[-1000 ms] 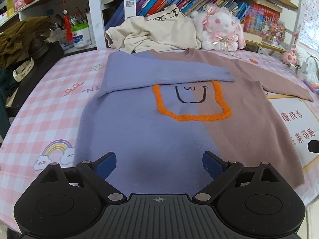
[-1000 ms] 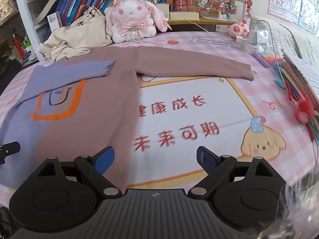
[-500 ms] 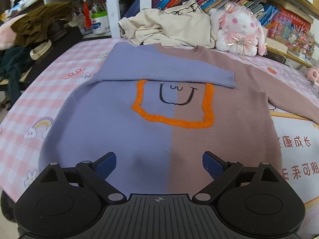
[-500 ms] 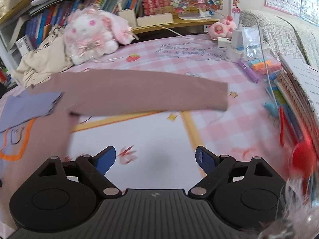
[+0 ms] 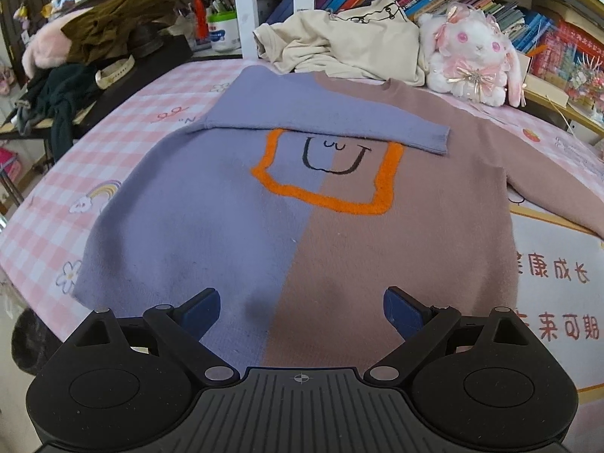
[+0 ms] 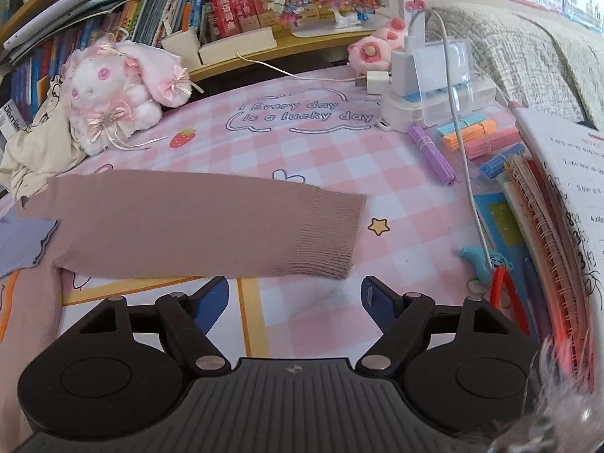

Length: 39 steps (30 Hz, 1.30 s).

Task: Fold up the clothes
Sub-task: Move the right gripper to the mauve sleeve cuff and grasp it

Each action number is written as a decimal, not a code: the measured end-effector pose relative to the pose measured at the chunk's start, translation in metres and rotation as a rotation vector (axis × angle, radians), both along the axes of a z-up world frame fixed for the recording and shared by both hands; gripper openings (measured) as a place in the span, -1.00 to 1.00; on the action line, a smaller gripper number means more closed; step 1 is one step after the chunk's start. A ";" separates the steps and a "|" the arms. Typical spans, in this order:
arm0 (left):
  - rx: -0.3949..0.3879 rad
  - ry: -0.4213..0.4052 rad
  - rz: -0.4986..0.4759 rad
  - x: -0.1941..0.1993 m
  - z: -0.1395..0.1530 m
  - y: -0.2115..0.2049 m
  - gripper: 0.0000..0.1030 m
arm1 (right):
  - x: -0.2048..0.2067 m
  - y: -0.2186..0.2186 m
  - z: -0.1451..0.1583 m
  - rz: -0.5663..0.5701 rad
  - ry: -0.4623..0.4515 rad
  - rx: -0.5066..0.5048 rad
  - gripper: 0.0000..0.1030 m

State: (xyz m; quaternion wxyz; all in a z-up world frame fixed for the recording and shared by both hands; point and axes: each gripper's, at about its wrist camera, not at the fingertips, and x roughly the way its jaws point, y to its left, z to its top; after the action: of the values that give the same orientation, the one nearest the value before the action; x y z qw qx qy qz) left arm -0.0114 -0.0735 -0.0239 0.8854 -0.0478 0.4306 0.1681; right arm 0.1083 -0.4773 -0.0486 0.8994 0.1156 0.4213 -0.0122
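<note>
Change: right claw (image 6: 294, 296) now at brown sleeve (image 6: 196, 222) cuff instead of sweater body; closing, nothing between pads.
Left claw (image 5: 302, 307): open, empty, above sweater (image 5: 302, 226) hem.
Sweater: flat on surface (image 6: 309, 143), purple sleeve (image 5: 328, 120) folded.
Meaning: brown sleeve fold next.

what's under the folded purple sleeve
The purple sleeve lies across the sweater chest, covering the top edge of the orange outline and the face drawing. Whatever print continues beneath it is hidden.
</note>
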 end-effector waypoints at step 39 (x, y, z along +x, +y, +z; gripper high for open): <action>0.045 0.020 0.054 -0.021 -0.001 -0.007 0.85 | 0.046 -0.031 -0.017 -0.092 0.007 0.359 -0.19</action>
State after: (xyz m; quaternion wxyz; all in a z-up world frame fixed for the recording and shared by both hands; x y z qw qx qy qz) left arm -0.0321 -0.0808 -0.0253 0.8770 -0.0376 0.4342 0.2022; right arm 0.1546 -0.5085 -0.0658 0.8612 0.2936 0.4143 0.0215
